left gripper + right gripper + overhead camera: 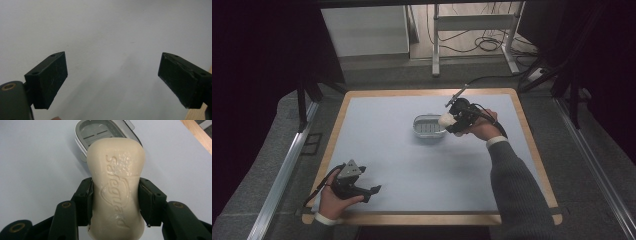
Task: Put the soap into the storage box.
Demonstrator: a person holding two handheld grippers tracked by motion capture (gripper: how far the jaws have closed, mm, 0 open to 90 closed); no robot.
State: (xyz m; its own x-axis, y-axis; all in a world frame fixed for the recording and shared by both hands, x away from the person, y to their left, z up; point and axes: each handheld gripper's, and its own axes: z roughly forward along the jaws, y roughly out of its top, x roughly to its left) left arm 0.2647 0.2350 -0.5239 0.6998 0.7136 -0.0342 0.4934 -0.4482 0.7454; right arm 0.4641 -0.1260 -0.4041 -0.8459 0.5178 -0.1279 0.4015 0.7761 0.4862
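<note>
Soap bar (117, 187) sits closest to my right lens, cream, stamped lettering up, pinched across its width by my right tool (115, 200) — jaws closed onto both long sides. Just beyond its far end lies the grey soap dish (86, 131), slotted floor bare. From above, the bar hangs at the dish's right rim, off the worktop (387, 150). My judgement: mid-carry, placing step in hand. Next move calls for centring over the dish, lowering flat, then releasing. My left tool (112, 77) waits near the front-left corner — jaws spread wide, nothing between. Count: one bar, one dish, two tools.
</note>
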